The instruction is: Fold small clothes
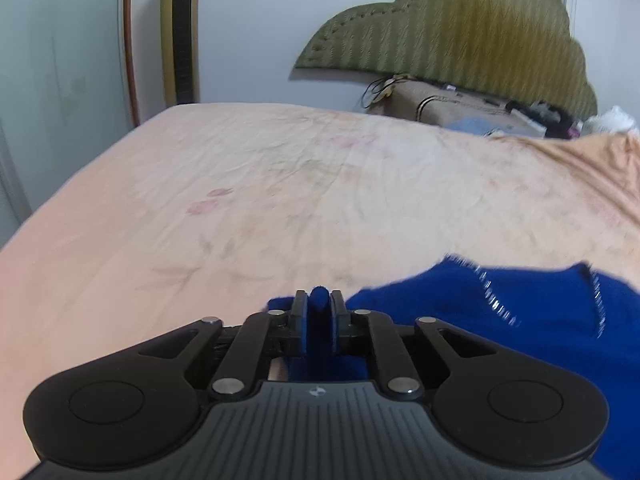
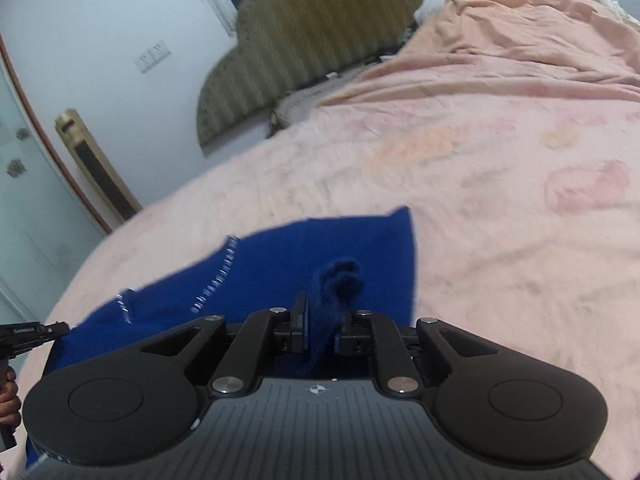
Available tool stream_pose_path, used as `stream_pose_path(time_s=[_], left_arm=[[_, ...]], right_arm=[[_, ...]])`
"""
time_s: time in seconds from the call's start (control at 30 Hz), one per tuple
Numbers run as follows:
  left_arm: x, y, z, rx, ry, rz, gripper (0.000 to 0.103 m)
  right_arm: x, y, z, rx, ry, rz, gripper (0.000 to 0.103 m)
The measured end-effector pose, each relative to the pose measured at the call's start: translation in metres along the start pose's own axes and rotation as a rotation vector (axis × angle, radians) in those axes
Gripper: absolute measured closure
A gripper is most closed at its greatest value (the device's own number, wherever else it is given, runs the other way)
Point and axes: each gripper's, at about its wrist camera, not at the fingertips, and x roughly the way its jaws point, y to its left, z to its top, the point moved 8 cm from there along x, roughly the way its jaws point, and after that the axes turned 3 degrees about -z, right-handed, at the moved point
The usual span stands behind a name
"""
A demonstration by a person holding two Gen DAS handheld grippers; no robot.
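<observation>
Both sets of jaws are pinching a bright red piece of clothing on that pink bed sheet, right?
Not red: the garment is deep blue, as the right wrist view shows. Otherwise yes: the left gripper and right gripper pinch it over the pink bed sheet.

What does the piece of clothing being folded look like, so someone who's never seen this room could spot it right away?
Find the big bed with the pale pink sheet and olive green headboard. On its near part lies a deep blue knit garment, pinched by the left gripper and the right gripper. It is the only dark blue thing there, with lines of silvery stitching.
</observation>
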Motion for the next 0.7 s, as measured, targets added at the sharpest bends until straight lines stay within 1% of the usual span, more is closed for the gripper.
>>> stream_pose_path(time_s=[0.03,0.07,0.1,0.13,0.17,0.2,0.23,0.27,0.3,0.37,0.47,0.5,0.57,0.6,0.63,0.67,0.7], left_arm=[[-0.003,0.001,-0.003,0.018,0.004,0.019,0.086],[-0.007,0.002,-0.005,0.037,0.008,0.041,0.078],[-0.013,0.003,-0.007,0.052,0.005,0.062,0.073],[-0.021,0.004,-0.009,0.066,-0.012,0.082,0.065],[-0.031,0.003,-0.009,0.081,-0.04,0.1,0.053],[-0.04,0.001,-0.01,0.103,-0.063,0.116,0.046],[-0.048,-0.001,-0.012,0.128,-0.08,0.134,0.035],[-0.056,-0.004,-0.013,0.151,-0.097,0.161,0.033],[-0.064,-0.006,-0.014,0.177,-0.117,0.191,0.033],[-0.075,-0.014,-0.019,0.214,-0.133,0.208,0.032],[-0.075,-0.032,-0.032,0.283,-0.1,0.158,0.03],[-0.071,-0.036,-0.038,0.316,-0.084,0.164,0.03],[-0.06,-0.037,-0.05,0.372,-0.041,0.223,0.03],[-0.055,-0.034,-0.055,0.375,-0.022,0.243,0.031],[-0.052,-0.03,-0.058,0.363,-0.011,0.242,0.031],[-0.052,-0.027,-0.059,0.34,-0.013,0.229,0.031],[-0.054,-0.024,-0.059,0.32,-0.014,0.221,0.03]], right_arm=[[-0.002,-0.003,0.001,0.006,-0.005,-0.002,0.082],[-0.003,-0.006,0.002,0.02,-0.011,0.001,0.079],[-0.005,-0.011,0.004,0.042,-0.017,0.003,0.076],[-0.005,-0.013,0.005,0.064,-0.017,0.012,0.075],[-0.004,-0.016,0.006,0.081,-0.012,0.03,0.075],[-0.003,-0.017,0.006,0.091,-0.002,0.051,0.075],[-0.001,-0.017,0.005,0.086,0.009,0.064,0.08],[0.0,-0.015,0.004,0.072,0.02,0.063,0.088],[0.003,-0.014,0.002,0.055,0.032,0.055,0.091],[0.005,-0.011,0.0,0.042,0.041,0.04,0.095],[0.006,-0.009,0.004,0.032,0.027,0.029,0.095],[0.005,-0.007,0.007,0.03,0.01,0.028,0.095],[0.005,-0.006,0.017,0.023,-0.032,0.039,0.095],[0.005,-0.006,0.02,0.021,-0.046,0.045,0.095],[0.008,-0.006,0.022,0.018,-0.045,0.033,0.094],[0.013,-0.009,0.021,0.019,-0.017,0.006,0.087],[0.019,-0.012,0.019,0.022,0.024,-0.028,0.084]])
